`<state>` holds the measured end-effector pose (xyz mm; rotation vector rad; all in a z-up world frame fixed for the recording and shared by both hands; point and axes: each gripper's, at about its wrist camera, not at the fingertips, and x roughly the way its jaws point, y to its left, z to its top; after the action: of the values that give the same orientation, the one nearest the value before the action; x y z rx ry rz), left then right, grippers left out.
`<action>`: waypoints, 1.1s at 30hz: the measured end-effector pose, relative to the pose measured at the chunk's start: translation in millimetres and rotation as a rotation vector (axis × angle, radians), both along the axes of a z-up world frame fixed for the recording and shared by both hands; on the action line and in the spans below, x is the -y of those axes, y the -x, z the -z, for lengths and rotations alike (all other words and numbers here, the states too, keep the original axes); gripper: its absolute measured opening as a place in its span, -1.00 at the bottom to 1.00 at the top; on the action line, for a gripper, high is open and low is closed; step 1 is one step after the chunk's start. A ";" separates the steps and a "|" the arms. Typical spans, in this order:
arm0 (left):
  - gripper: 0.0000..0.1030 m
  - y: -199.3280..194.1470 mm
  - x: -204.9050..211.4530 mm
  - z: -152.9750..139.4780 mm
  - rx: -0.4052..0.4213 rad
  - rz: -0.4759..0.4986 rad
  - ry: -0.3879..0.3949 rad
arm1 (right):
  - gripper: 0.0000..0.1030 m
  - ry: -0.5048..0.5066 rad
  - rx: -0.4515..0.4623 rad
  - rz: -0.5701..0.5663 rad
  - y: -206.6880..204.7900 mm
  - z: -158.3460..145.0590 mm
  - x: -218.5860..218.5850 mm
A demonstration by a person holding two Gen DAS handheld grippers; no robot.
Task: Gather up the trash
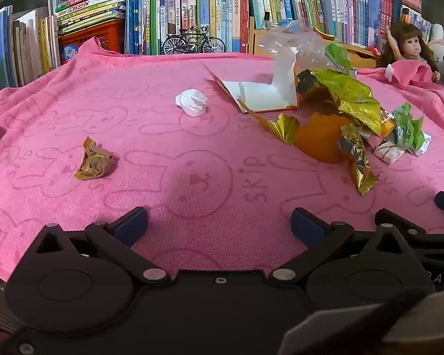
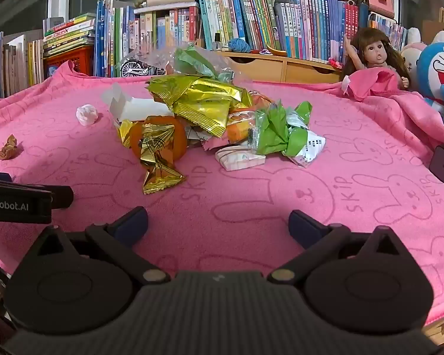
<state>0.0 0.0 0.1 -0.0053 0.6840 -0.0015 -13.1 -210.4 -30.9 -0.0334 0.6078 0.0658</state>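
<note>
Both grippers spread wide, nothing between the jaws, both angled down at the pink bunny-print towel (image 1: 192, 136).

Left gripper (image 1: 219, 222): blue pads hover over bare towel. Crumpled brown-gold wrapper (image 1: 94, 164) sits ahead and to its left, on its own. White crumpled tissue (image 1: 192, 102) is farther ahead, slightly left of centre, also alone. Main trash pile is ahead-right: opened white carton (image 1: 266, 91), gold foil wrappers (image 1: 352, 100), orange peel cup (image 1: 319, 142), green wrapper (image 1: 408, 130), clear plastic bag (image 1: 293, 40) at the back. One long gold wrapper (image 1: 359, 162) drapes off the peel toward me. I can see part of the right gripper at the right edge of this view.

Right gripper (image 2: 219, 222): pile is straight ahead, a little left of centre. Nearest piece is the gold wrapper (image 2: 158, 159) lying against the orange peel (image 2: 159, 140). Green wrapper (image 2: 281, 131) and a small folded white packet (image 2: 239, 158) lie ahead, just right of centre, touching each other. Tissue (image 2: 86, 114) and brown wrapper (image 2: 8, 148) are far left, well apart from the pile. Left gripper body shows at the left edge.

Behind the towel: bookshelf (image 2: 251, 14), model bicycle (image 1: 194, 43), doll (image 2: 373, 56), blue plush toy (image 2: 441, 68) to the far right.
</note>
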 end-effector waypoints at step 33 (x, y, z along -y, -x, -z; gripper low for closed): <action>1.00 -0.2 -0.1 0.4 -0.017 -0.001 -0.002 | 1.00 -0.001 -0.008 0.000 -1.0 -0.2 -0.1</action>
<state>0.2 0.1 -0.2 -0.0037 0.7007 0.0000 -12.2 -210.3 -30.6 -0.0324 0.6161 0.0661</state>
